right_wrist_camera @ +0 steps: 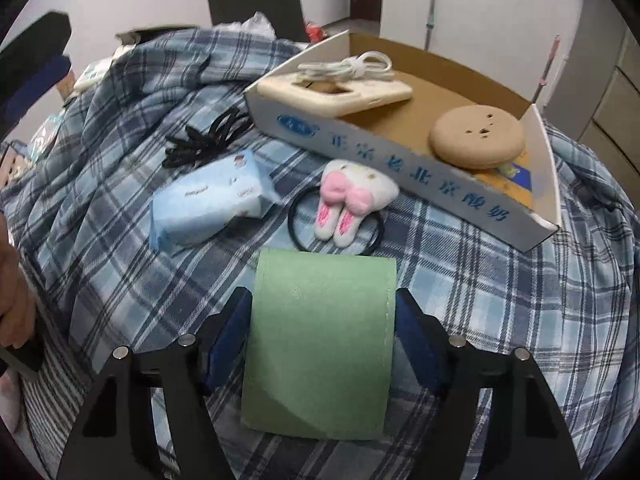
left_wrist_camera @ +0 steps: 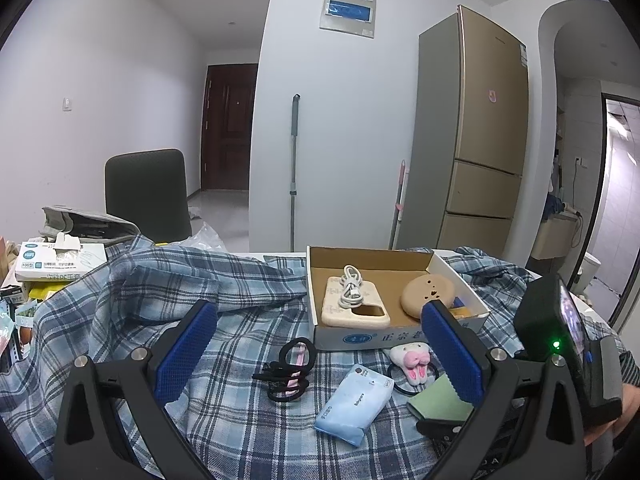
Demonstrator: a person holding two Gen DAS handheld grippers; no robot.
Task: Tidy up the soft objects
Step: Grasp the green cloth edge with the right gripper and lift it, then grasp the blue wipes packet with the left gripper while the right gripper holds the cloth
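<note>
The green pouch (right_wrist_camera: 320, 344) covers the inner faces of the right gripper's (right_wrist_camera: 324, 336) 2 pads, so contact there cannot be told, its near edge hides a black hair tie (right_wrist_camera: 298, 222), and a hand (right_wrist_camera: 16, 304) is cut off at the left edge.

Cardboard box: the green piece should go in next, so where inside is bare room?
Inside the cardboard box, bare floor lies between the phone case and the round tan cushion, and behind the cushion. Crowded: the cushion's end, and the plaid cloth in front, with bunny hair tie and wipes pack.
</note>
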